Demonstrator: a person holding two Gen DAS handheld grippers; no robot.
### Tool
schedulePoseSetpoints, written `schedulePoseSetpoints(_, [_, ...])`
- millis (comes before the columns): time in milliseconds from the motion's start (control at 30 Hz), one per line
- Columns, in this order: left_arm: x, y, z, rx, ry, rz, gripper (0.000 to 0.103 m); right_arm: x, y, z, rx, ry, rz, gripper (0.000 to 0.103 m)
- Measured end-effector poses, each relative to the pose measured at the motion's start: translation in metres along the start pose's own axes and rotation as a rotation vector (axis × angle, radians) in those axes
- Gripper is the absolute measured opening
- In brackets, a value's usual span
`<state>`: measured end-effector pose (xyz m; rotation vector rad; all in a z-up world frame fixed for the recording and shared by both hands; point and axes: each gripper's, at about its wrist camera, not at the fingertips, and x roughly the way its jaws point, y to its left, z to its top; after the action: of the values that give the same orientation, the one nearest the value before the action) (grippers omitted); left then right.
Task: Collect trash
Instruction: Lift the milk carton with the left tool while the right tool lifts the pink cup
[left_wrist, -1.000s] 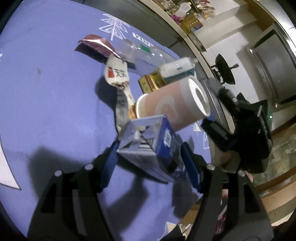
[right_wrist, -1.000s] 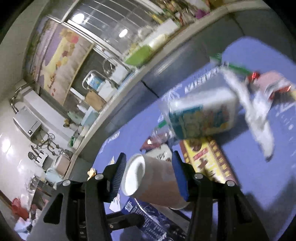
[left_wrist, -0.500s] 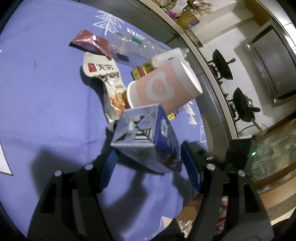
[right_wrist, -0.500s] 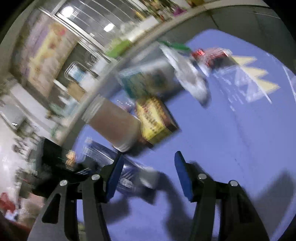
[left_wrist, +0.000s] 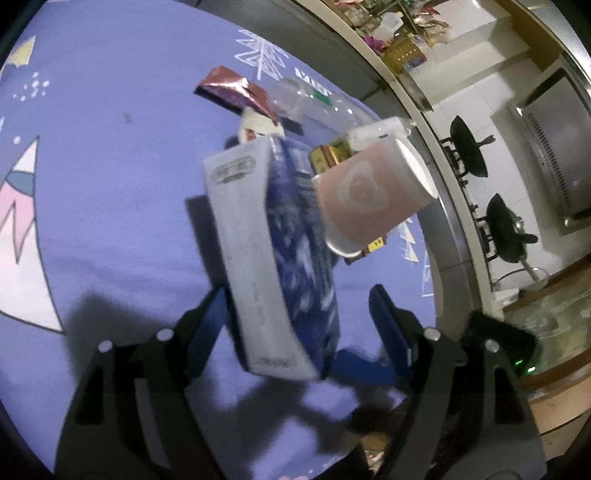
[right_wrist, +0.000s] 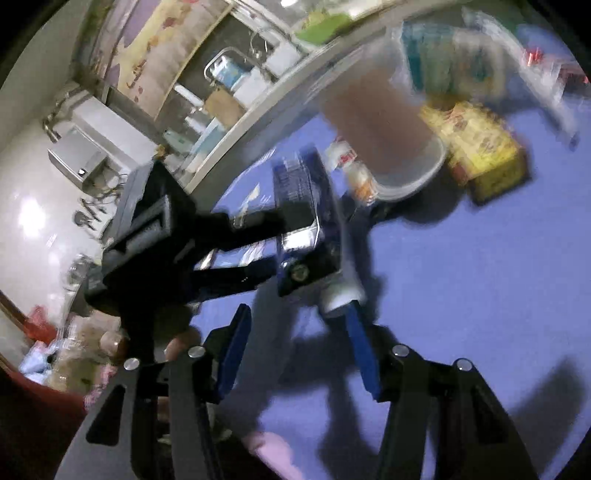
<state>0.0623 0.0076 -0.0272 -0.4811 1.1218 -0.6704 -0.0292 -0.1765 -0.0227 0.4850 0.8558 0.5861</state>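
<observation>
My left gripper (left_wrist: 295, 317) is opening its jaws; a blue and white carton (left_wrist: 273, 258) tilts between them, against the left pad, clear of the right. My right gripper (right_wrist: 299, 350) stands parted and empty. Beyond, on the purple tablecloth (left_wrist: 110, 166), a pink paper cup (left_wrist: 373, 195) lies tipped beside a yellow box (right_wrist: 484, 151), a clear bottle (left_wrist: 314, 107) and a maroon wrapper (left_wrist: 232, 90).

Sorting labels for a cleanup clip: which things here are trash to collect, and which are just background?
Trash:
blue carton
pink paper cup
yellow box
clear bottle
maroon wrapper

Background:
patterned tablecloth
black chairs
</observation>
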Motion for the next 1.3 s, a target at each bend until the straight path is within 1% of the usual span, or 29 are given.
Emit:
schedulePoseSetpoints(67, [0.002,-0.006,-0.001,0.023,-0.003,0.032,0.075,-0.013,0.001,0.007,-0.053,-0.056,-0.102,0.051])
schedulePoseSetpoints(133, [0.004,-0.009,-0.002,0.04,-0.006,0.061,0.076,-0.024,0.0,0.018,-0.081,-0.116,-0.21,0.055])
schedulePoseSetpoints(200, [0.01,-0.014,-0.002,0.057,0.003,0.101,0.077,-0.031,-0.004,0.03,-0.076,-0.172,-0.265,0.066])
schedulePoseSetpoints(267, [0.014,-0.019,-0.002,0.069,0.008,0.133,0.077,-0.033,-0.005,0.041,-0.091,-0.216,-0.288,0.072])
schedulePoseSetpoints(333, [0.018,-0.02,-0.001,0.072,0.017,0.182,0.077,-0.027,0.004,0.055,-0.166,-0.254,-0.339,0.077])
schedulePoseSetpoints(367, [0.02,-0.021,0.0,0.066,0.022,0.206,0.077,-0.021,0.008,0.06,-0.199,-0.256,-0.359,0.08])
schedulePoseSetpoints(433, [0.023,-0.021,0.003,0.059,0.011,0.237,0.077,-0.004,0.016,0.071,-0.285,-0.239,-0.404,0.081])
schedulePoseSetpoints(467, [0.024,-0.022,0.005,0.064,0.001,0.262,0.075,0.01,0.02,0.079,-0.324,-0.225,-0.424,0.081])
schedulePoseSetpoints(500, [0.024,-0.022,0.005,0.071,-0.005,0.281,0.066,0.012,0.016,0.079,-0.341,-0.218,-0.433,0.081])
schedulePoseSetpoints(533, [0.023,-0.022,0.005,0.078,-0.011,0.303,0.064,0.025,0.017,0.086,-0.359,-0.204,-0.447,0.081])
schedulePoseSetpoints(600, [0.02,-0.017,0.004,0.074,-0.015,0.291,0.06,0.045,0.018,0.092,-0.388,-0.172,-0.454,0.081])
schedulePoseSetpoints(700, [0.013,-0.01,0.003,0.059,-0.018,0.275,0.057,0.067,0.013,0.1,-0.395,-0.141,-0.474,0.08])
schedulePoseSetpoints(733, [0.01,-0.009,0.001,0.065,-0.021,0.29,0.057,0.073,0.012,0.103,-0.391,-0.131,-0.474,0.077])
schedulePoseSetpoints(767, [0.008,-0.009,0.0,0.07,-0.025,0.3,0.056,0.08,0.008,0.106,-0.383,-0.117,-0.465,0.059])
schedulePoseSetpoints(800, [0.005,-0.007,-0.002,0.073,-0.025,0.304,0.056,0.08,0.006,0.103,-0.374,-0.105,-0.46,0.054])
schedulePoseSetpoints(833, [0.002,-0.004,-0.004,0.069,-0.023,0.304,0.056,0.079,0.004,0.103,-0.358,-0.103,-0.454,0.053])
schedulePoseSetpoints(900, [-0.003,0.0,-0.007,0.061,-0.022,0.308,0.055,0.065,0.0,0.1,-0.326,-0.129,-0.419,0.051])
schedulePoseSetpoints(967, [-0.008,0.002,-0.009,0.062,-0.027,0.324,0.055,0.048,0.003,0.091,-0.303,-0.168,-0.397,0.051])
schedulePoseSetpoints(1067, [-0.012,0.0,-0.013,0.079,-0.04,0.353,0.055,0.011,0.011,0.061,-0.278,-0.233,-0.381,0.051])
schedulePoseSetpoints(1167, [-0.014,-0.003,-0.017,0.105,-0.041,0.378,0.055,-0.011,0.011,0.036,-0.247,-0.242,-0.381,0.051])
schedulePoseSetpoints(1233, [-0.011,-0.004,-0.018,0.118,-0.037,0.392,0.055,-0.019,0.005,0.018,-0.205,-0.226,-0.393,0.051])
schedulePoseSetpoints(1300, [-0.008,-0.004,-0.019,0.119,-0.035,0.404,0.055,-0.021,-0.001,0.004,-0.183,-0.213,-0.43,0.051])
